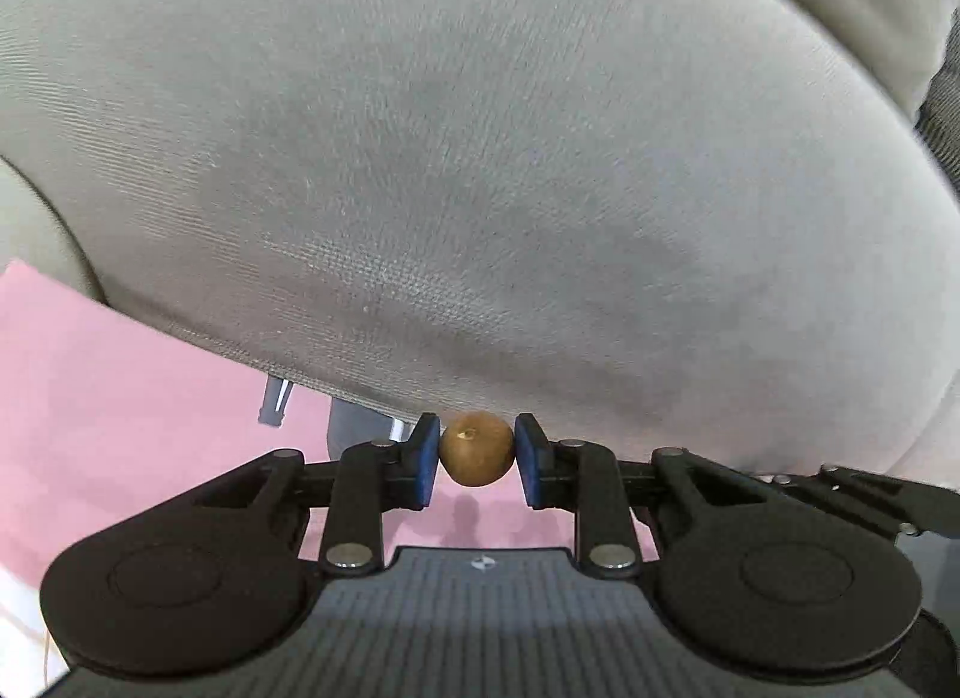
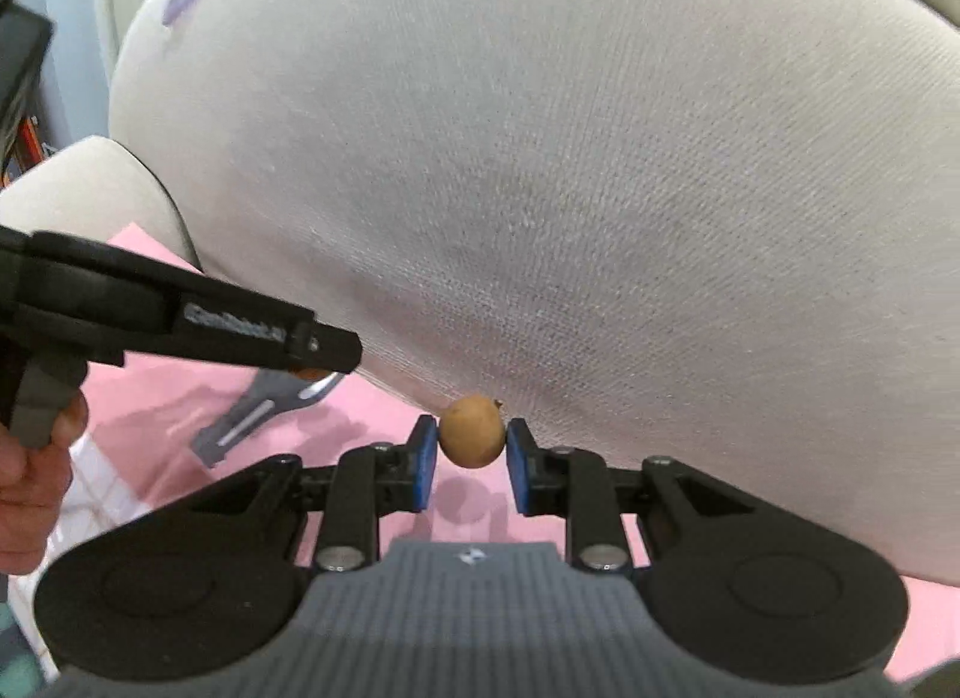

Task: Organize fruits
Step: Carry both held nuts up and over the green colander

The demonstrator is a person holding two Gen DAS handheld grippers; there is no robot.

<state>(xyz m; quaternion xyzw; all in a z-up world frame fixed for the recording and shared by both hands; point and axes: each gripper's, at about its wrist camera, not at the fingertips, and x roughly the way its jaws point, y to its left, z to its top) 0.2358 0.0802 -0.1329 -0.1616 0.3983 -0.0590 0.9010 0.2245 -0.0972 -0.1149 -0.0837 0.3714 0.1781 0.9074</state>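
Each wrist view looks forward and low along its own claw, close to a grey fabric cushion [image 1: 480, 158] over a pink cloth [image 1: 120, 386]. Both share these. The right view also catches the left claw [image 2: 336, 353] from the side, at left.
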